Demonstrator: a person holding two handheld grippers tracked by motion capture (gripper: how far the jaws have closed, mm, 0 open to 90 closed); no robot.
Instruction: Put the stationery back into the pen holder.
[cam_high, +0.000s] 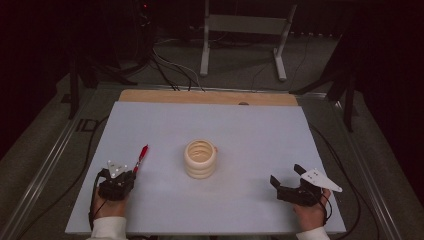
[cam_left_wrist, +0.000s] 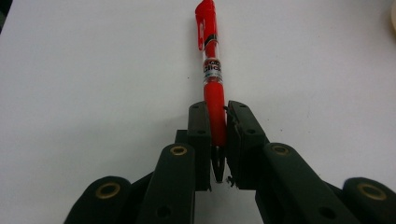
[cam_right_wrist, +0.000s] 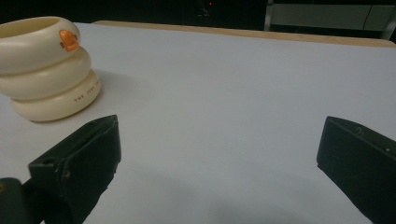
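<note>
My left tongs (cam_left_wrist: 218, 140) clamp the lower barrel of a red pen (cam_left_wrist: 211, 70), lying on the white desk (cam_high: 250, 130) left of the cream ringed holder (cam_high: 201, 159). It looks light, stiff and slick (plastic), so holding it near the tip seems sensible, while my right tongs (cam_right_wrist: 219, 158) gape empty, right of the holder.

Counter (cam_high: 250, 125): pale blue-grey flat top, with a strip of bare wood (cam_high: 207, 97) exposed along the far edge. A cream ribbed holder (cam_high: 200, 159) is stood upright near the middle, made of three stacked rings, open on top, with a small orange mark at the rim. A red pen (cam_high: 140, 157) is laid on the surface left of the holder and well apart from it, cap end pointed away from the near edge. The surface is otherwise seen plain and matte.
</note>
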